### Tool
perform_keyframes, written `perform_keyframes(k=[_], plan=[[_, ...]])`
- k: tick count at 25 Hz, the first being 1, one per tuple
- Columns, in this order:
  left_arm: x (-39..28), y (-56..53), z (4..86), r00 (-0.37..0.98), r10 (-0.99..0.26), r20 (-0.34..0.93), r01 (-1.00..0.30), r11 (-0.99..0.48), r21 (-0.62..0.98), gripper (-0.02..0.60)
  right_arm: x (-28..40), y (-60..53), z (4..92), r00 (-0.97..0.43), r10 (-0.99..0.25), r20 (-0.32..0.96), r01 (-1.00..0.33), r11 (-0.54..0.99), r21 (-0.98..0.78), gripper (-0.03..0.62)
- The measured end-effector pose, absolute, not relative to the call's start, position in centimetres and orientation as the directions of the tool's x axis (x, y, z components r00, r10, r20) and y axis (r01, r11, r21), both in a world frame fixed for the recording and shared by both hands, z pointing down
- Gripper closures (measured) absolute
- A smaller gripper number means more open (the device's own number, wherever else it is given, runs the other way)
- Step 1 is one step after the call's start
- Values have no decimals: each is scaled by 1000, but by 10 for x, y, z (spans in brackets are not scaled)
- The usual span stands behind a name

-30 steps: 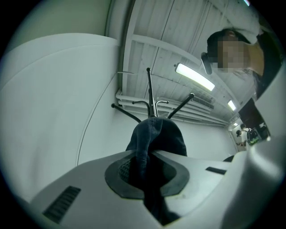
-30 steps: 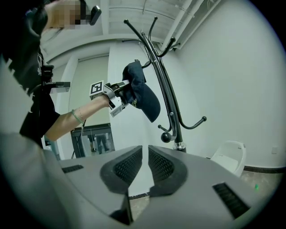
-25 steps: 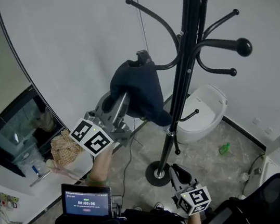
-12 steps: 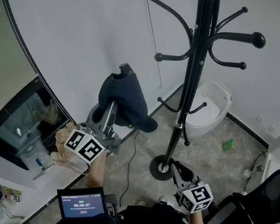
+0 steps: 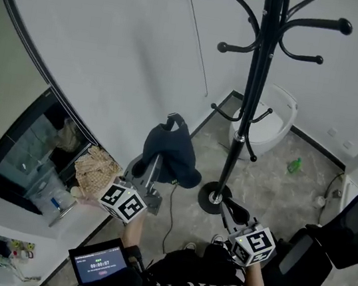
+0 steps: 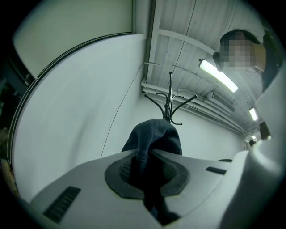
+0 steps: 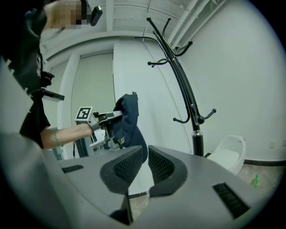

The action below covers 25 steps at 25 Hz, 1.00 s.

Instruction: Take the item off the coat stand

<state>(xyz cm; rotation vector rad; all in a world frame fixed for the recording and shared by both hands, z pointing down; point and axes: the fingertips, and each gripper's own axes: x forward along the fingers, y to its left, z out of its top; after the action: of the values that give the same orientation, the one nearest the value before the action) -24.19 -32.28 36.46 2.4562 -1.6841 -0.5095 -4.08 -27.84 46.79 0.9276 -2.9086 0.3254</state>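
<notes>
At the left, the person's bare forearm reaches up and forward, tilting the left gripper (image 5: pixel 157 164) upward with its marker cube nearest the body. Its jaws are clamped on a fold of what looks like a dark blue cap (image 5: pixel 172 150), which hangs from the tips, clear of every hook and left of the coat stand (image 5: pixel 250 103). Low by the stand's base, the right gripper (image 5: pixel 224 208) is held close to the body and points forward, its jaws a narrow slit apart with nothing between them.
</notes>
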Motion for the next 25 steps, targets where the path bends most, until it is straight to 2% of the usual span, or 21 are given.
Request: perform_keyframes(k=[10,25], plan=[[-208,-275,448,458,-886,-72,-813,-450,370,560,-47,-228,479,-760,-632,153,-650,742,-165,559],[-138,-211,486,538,-843,-6,-741,-477,473,560,3,-177,474,-710,-691,133,-703,688,-180,559]])
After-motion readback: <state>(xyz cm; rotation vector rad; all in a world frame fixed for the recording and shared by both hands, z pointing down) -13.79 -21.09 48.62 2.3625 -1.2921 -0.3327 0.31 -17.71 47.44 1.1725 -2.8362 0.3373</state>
